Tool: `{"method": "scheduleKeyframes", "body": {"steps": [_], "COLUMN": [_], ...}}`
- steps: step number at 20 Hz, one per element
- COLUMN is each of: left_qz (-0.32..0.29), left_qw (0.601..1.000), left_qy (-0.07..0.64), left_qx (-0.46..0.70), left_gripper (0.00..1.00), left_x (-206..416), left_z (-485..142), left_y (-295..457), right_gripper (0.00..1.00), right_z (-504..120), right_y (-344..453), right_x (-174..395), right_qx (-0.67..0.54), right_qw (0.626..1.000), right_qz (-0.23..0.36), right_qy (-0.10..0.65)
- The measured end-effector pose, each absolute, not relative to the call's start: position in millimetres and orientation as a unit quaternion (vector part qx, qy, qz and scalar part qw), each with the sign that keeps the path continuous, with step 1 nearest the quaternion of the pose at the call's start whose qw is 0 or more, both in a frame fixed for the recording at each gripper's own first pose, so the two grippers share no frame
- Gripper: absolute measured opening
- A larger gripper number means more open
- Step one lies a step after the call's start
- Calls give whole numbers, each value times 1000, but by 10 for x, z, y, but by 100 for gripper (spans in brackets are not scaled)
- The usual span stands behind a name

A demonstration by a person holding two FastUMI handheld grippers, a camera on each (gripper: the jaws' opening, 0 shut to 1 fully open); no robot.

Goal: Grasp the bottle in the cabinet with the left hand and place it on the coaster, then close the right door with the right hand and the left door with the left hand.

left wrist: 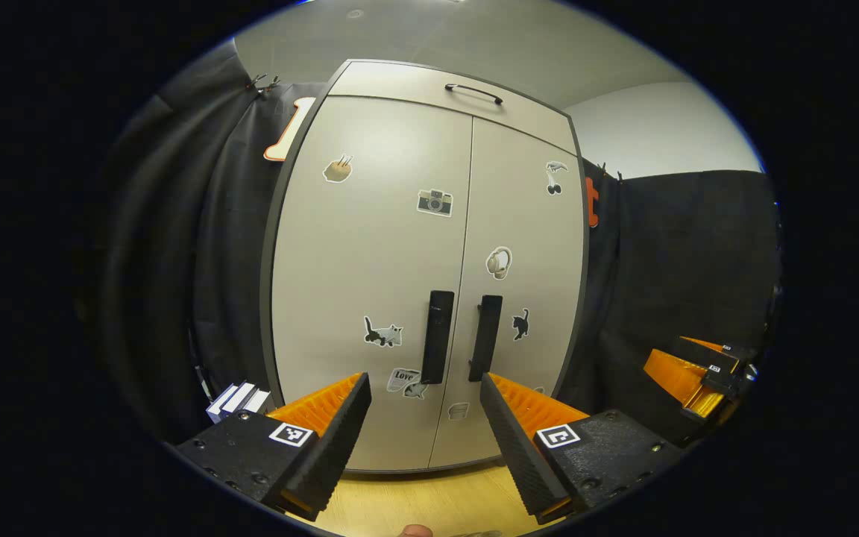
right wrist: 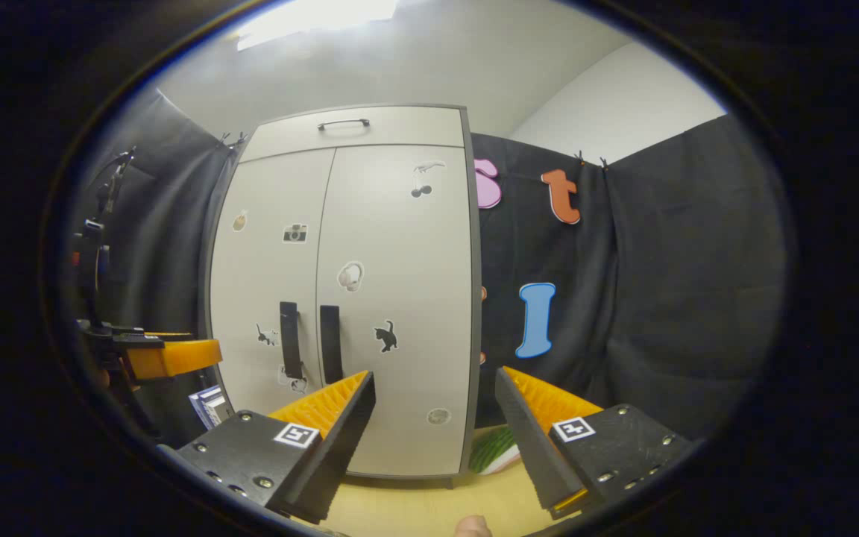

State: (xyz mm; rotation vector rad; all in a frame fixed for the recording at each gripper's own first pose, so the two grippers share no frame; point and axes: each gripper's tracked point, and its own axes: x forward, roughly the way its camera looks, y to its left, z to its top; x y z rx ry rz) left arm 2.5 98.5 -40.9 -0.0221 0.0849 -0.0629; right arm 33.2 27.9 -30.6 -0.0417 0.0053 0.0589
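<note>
While both cabinet doors (left wrist: 429,283) sit shut, left gripper (left wrist: 425,418) and right gripper (right wrist: 435,418) fingers are spread, empty.

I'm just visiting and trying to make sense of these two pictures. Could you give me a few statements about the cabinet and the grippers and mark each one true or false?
1. Both doors of the cabinet are closed. True.
2. The left gripper is clamped on a bottle. False: its fingers stand apart with nothing between them.
3. Each door has a dark vertical handle near the middle seam. True.
4. The right gripper grips the right door's handle. False: it is open and short of the cabinet.
5. The doors are plain. False: they carry stickers, such as a camera sticker.
</note>
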Motion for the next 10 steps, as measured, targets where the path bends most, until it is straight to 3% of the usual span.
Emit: {"method": "scheduleKeyframes", "body": {"steps": [10], "left_qz": [-28], "left_qw": [999], "left_qy": [43], "left_qx": [-1], "left_gripper": [94], "left_x": [127], "left_z": [-407], "left_y": [611], "right_gripper": [98], "right_z": [-246], "right_y": [-17], "right_x": [468], "right_qx": [-23], "right_qw": [999], "right_qz": [43], "right_qy": [-2]}}
